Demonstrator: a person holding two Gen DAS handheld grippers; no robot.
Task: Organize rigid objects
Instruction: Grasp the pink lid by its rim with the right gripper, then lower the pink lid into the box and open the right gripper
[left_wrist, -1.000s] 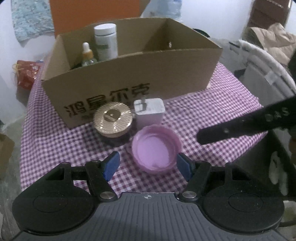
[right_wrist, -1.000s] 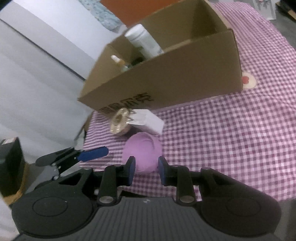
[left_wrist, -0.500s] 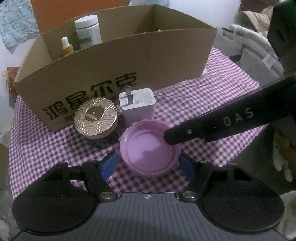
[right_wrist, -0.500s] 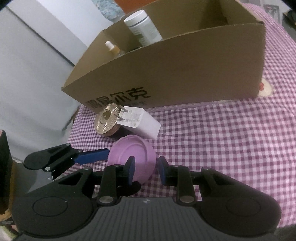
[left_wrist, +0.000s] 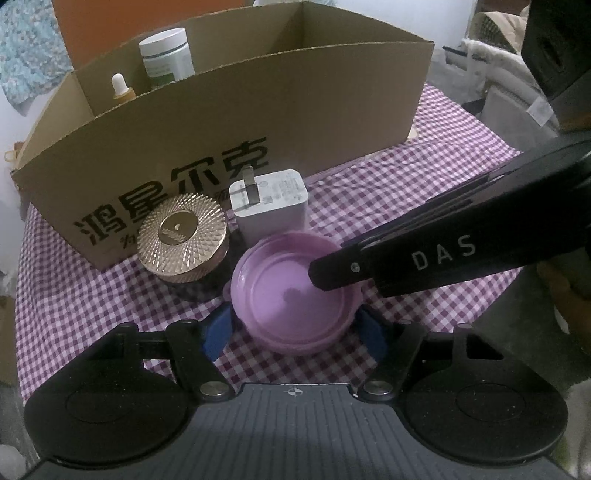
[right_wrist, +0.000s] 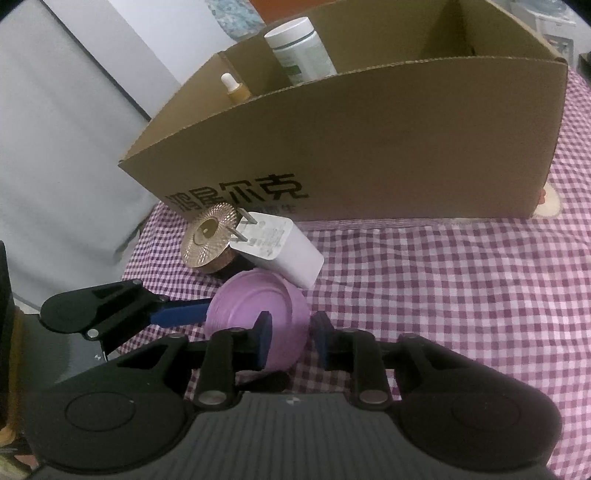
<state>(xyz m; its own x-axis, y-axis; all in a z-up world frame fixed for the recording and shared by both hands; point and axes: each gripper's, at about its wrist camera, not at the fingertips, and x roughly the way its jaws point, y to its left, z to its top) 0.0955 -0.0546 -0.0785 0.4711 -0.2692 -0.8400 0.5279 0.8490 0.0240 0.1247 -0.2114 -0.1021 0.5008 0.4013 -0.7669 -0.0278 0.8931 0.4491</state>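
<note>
A purple round lid (left_wrist: 291, 295) lies hollow side up on the checkered cloth, also in the right wrist view (right_wrist: 255, 306). My left gripper (left_wrist: 295, 328) is open with its blue pads on either side of the lid. My right gripper (right_wrist: 291, 339) straddles the lid's rim, one finger inside the hollow and one outside; the jaws stand narrowly apart. Behind the lid are a gold-topped jar (left_wrist: 181, 236) and a white charger plug (left_wrist: 269, 206). The cardboard box (left_wrist: 258, 122) holds a white bottle (left_wrist: 168, 55) and a dropper bottle (left_wrist: 120, 88).
The table carries a purple checkered cloth (right_wrist: 461, 295). The box fills the back of it. A white wall or panel (right_wrist: 55, 166) stands left of the table in the right wrist view. Clutter and a chair sit beyond the right edge (left_wrist: 509, 92).
Both grippers have moved in on the purple lid. The right gripper's finger now reaches over the lid's rim, and the left gripper's pads now flank it.
</note>
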